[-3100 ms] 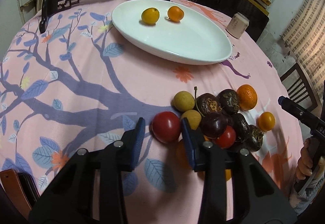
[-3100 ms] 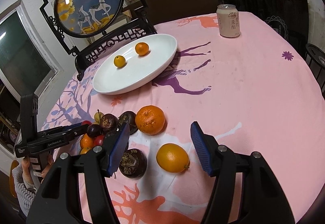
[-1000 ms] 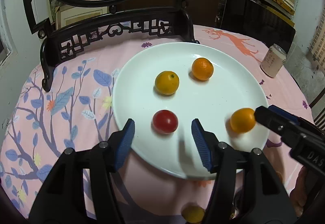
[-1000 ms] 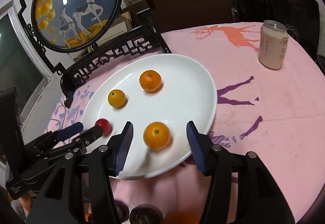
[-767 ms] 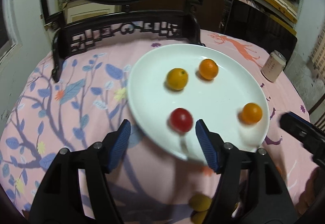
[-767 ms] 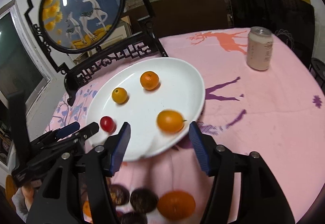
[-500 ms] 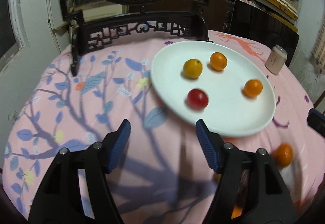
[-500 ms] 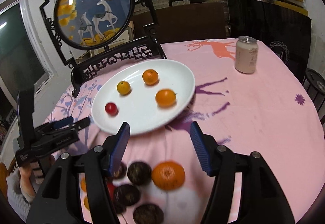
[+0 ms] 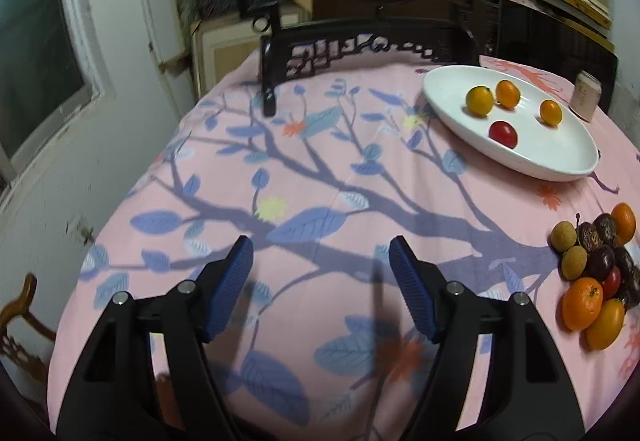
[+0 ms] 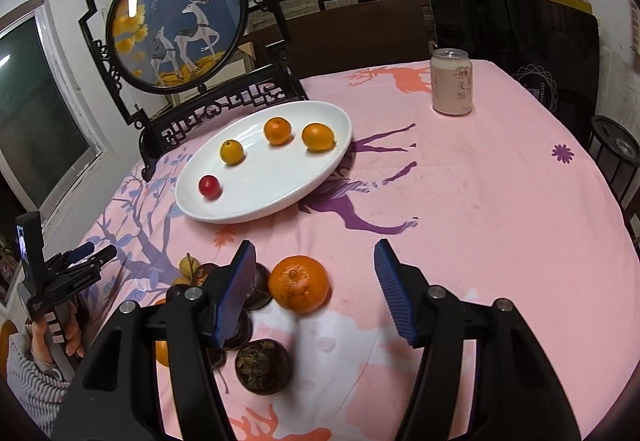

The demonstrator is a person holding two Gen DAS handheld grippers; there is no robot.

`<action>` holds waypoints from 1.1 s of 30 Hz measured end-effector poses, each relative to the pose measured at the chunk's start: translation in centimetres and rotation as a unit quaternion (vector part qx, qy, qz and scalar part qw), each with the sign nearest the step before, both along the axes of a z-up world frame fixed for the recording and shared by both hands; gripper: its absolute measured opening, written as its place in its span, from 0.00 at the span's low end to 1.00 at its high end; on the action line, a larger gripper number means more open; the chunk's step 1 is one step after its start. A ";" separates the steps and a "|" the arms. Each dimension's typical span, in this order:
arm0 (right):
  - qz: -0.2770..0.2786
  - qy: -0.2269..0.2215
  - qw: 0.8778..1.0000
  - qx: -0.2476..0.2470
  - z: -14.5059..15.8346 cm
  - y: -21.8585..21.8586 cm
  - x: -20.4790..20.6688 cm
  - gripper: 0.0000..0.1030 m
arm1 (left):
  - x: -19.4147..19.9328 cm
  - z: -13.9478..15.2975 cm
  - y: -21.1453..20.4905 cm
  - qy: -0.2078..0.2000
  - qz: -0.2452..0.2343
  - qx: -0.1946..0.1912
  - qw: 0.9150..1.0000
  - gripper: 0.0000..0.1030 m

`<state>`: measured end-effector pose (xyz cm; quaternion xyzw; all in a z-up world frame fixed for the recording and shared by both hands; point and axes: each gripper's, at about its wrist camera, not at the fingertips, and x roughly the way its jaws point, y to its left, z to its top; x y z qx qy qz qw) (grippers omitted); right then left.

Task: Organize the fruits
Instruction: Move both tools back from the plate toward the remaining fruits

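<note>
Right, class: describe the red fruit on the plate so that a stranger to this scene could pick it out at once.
Find the white oval plate on the pink tablecloth, in front of the dark carved stand with the round deer picture. Four fruits lie on it. The red fruit sits alone at the end farthest from the can; the other three are orange or yellow.

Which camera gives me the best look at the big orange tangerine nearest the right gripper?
The right wrist view: the tangerine sits large and sharp between the open fingers of the right gripper, its stem end facing up. The left wrist view shows only the fruit pile at the frame's right edge, where I cannot tell which orange fruit it is.
</note>
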<state>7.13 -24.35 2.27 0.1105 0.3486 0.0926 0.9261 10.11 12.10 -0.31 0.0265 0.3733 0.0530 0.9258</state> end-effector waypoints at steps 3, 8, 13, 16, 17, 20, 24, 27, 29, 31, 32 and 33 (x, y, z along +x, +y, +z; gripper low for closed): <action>0.011 0.006 1.000 -0.005 -0.2 0.7 -0.2 0.60 | -0.3 0.8 -2.8 0.006 -0.030 -0.007 1.000 0.70; 0.008 0.024 1.000 -0.002 -1.1 0.4 -0.5 0.60 | -1.4 1.9 -10.4 0.005 -0.124 0.018 0.992 0.71; -0.007 0.038 0.999 0.020 -1.5 -0.9 -0.3 0.60 | -3.4 0.9 -12.8 0.005 -0.167 0.025 0.986 0.74; -0.004 0.039 0.999 0.028 -1.3 -1.0 -0.4 0.60 | -3.7 0.3 -11.8 0.020 -0.170 0.008 0.985 0.75; -0.002 0.037 0.999 0.026 -1.2 -0.9 -0.4 0.60 | -3.6 0.1 -11.4 0.025 -0.173 -0.004 0.985 0.75; 0.003 0.035 0.999 0.016 -1.1 -0.4 -0.5 0.60 | -3.6 0.3 -10.9 0.028 -0.187 -0.033 0.981 0.75; 0.007 0.040 0.999 0.004 -1.4 0.0 -0.4 0.60 | -4.1 0.2 -12.0 0.030 -0.212 -0.037 0.976 0.79; 0.005 0.041 0.999 0.003 -1.4 0.0 -0.4 0.60 | -4.0 -0.4 -12.8 0.042 -0.218 -0.025 0.975 0.79; 0.004 0.041 0.999 0.004 -1.4 -0.1 -0.4 0.60 | -3.6 -0.7 -12.9 0.047 -0.215 -0.020 0.975 0.84; 0.004 0.042 0.999 0.005 -1.5 -0.1 -0.4 0.60 | -3.3 -0.8 -12.6 0.049 -0.210 -0.021 0.976 0.89; 0.004 0.043 0.999 0.004 -1.5 -0.1 -0.4 0.60 | -3.2 -0.8 -12.4 0.049 -0.207 -0.021 0.977 0.90; 0.004 0.043 0.999 0.003 -1.5 0.0 -0.4 0.60 | -3.2 -0.7 -12.1 0.046 -0.202 -0.018 0.978 0.91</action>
